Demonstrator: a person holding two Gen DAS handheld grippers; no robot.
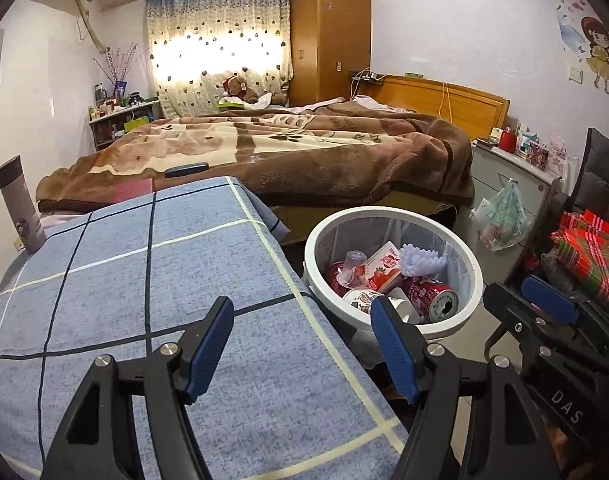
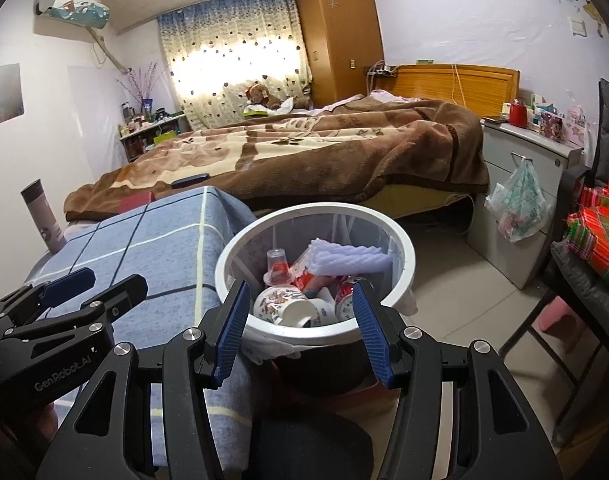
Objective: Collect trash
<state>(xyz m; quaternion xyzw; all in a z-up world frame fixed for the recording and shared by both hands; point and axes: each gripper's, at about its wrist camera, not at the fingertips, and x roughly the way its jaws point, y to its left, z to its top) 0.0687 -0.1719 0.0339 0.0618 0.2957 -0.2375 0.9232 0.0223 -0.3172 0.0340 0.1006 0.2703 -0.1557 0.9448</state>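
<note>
You are holding the left gripper [image 1: 300, 344] over the tabletop's [image 1: 144, 264] right edge, fingers spread wide and gripping nothing. Your right gripper [image 2: 302, 330] is hovering at the waste bin's [image 2: 240, 248] near rim, fingers likewise parted and empty.

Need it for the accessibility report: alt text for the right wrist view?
Open right gripper hangs empty over a white trash bin holding cups, a can and wrappers. Blue checked table and left gripper at left, bed behind.
</note>
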